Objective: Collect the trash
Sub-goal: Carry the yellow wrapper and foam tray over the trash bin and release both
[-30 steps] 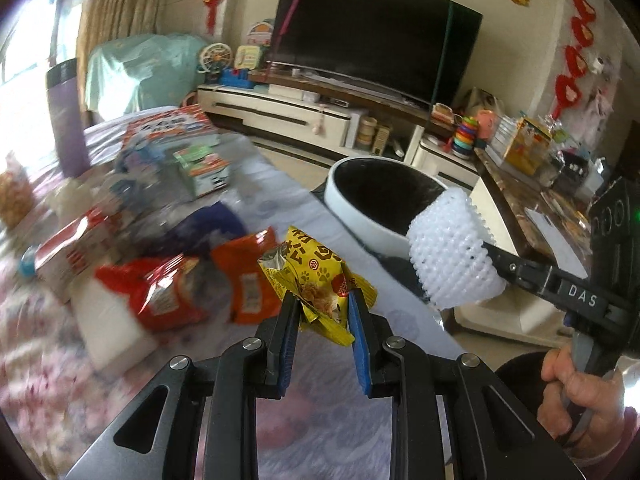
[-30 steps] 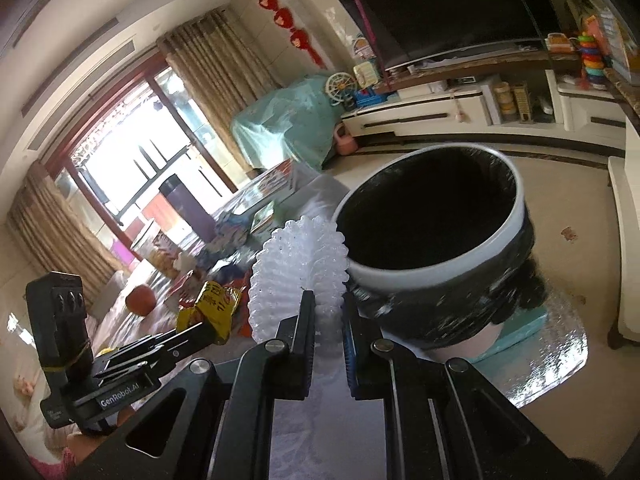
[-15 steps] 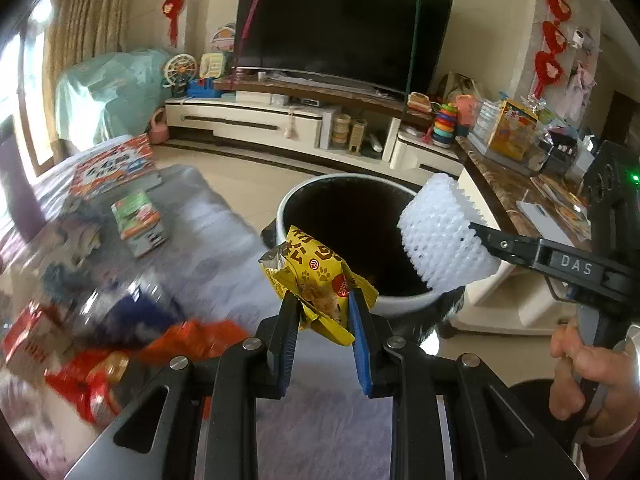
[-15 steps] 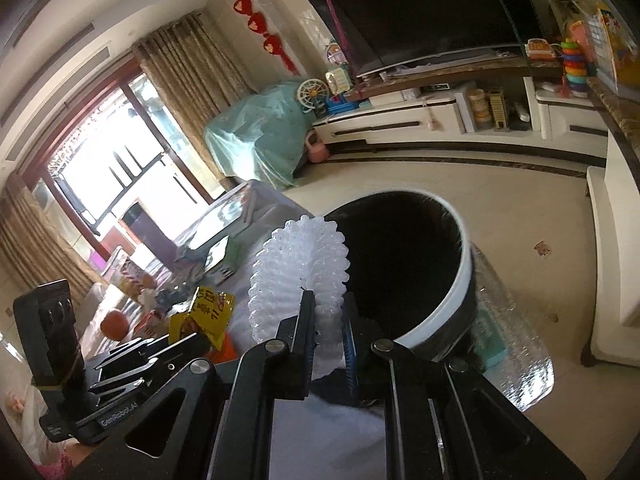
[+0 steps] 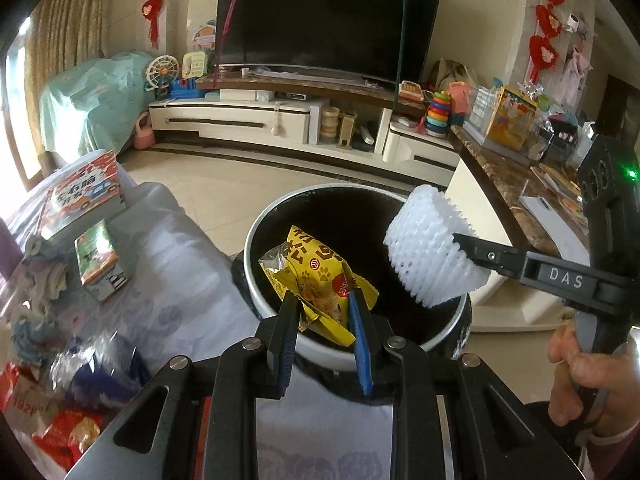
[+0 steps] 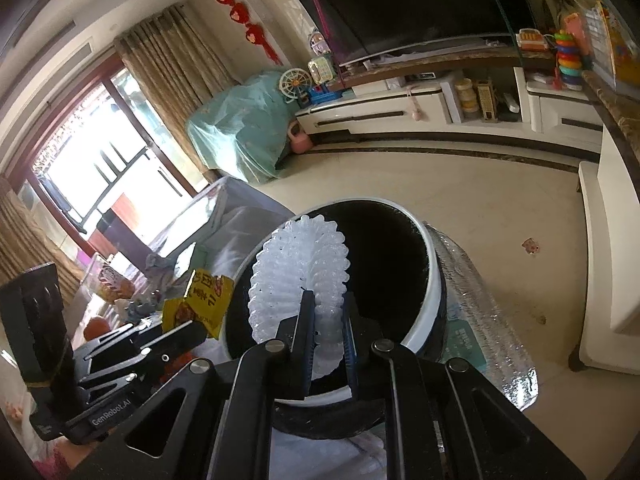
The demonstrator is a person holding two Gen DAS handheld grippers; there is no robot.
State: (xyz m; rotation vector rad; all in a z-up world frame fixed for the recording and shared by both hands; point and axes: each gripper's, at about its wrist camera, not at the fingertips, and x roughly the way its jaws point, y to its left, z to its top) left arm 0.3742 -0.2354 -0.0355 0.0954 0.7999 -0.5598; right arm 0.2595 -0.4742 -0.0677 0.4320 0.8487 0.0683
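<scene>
My left gripper (image 5: 322, 304) is shut on a crumpled yellow snack wrapper (image 5: 316, 276), held over the near rim of a round trash bin (image 5: 260, 280) with a white rim and black liner. My right gripper (image 6: 326, 308) is shut on a white foam fruit net (image 6: 298, 276), which hangs over the same bin (image 6: 434, 280). In the left wrist view the foam net (image 5: 430, 248) hovers above the bin's right side, with the right gripper (image 5: 466, 242) pinching it. The right wrist view shows the yellow wrapper (image 6: 200, 300) in the left gripper (image 6: 196, 322) at the bin's left edge.
A table with a pale cloth (image 5: 168, 272) lies left of the bin, carrying boxes (image 5: 84, 196), a small carton (image 5: 98, 258) and red wrappers (image 5: 68, 436). A marble counter (image 5: 516, 196) stands to the right, a TV unit (image 5: 280, 120) behind. A hand (image 5: 580, 372) holds the right gripper.
Both grippers have swung from above the cluttered table toward the bin, still holding the wrapper and the foam net. The bin now lies directly under them.
</scene>
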